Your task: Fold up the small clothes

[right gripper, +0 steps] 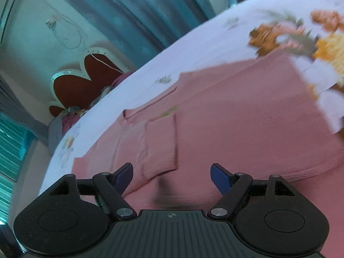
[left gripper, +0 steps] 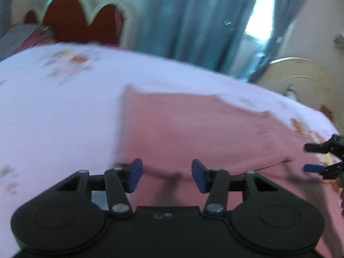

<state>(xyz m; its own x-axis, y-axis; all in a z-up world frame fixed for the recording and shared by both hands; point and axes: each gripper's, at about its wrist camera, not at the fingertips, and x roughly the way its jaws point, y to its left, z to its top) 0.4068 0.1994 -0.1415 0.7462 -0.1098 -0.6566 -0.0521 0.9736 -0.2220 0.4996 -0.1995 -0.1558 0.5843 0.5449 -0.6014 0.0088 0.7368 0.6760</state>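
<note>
A pink ribbed garment (left gripper: 193, 129) lies flat on the bed, partly folded, with a folded sleeve (right gripper: 160, 144) lying on top of it in the right wrist view (right gripper: 236, 118). My left gripper (left gripper: 166, 176) is open and empty, just above the garment's near edge. My right gripper (right gripper: 172, 177) is open and empty, low over the garment near the sleeve cuff. The right gripper's fingers (left gripper: 316, 159) show at the far right of the left wrist view.
The bed has a white floral sheet (left gripper: 53, 107). A red and white scalloped headboard (left gripper: 81, 19) with pillows (left gripper: 19, 36) stands at the far end. Blue curtains (left gripper: 193, 21) hang behind. A cream footboard (left gripper: 301, 75) is at the right.
</note>
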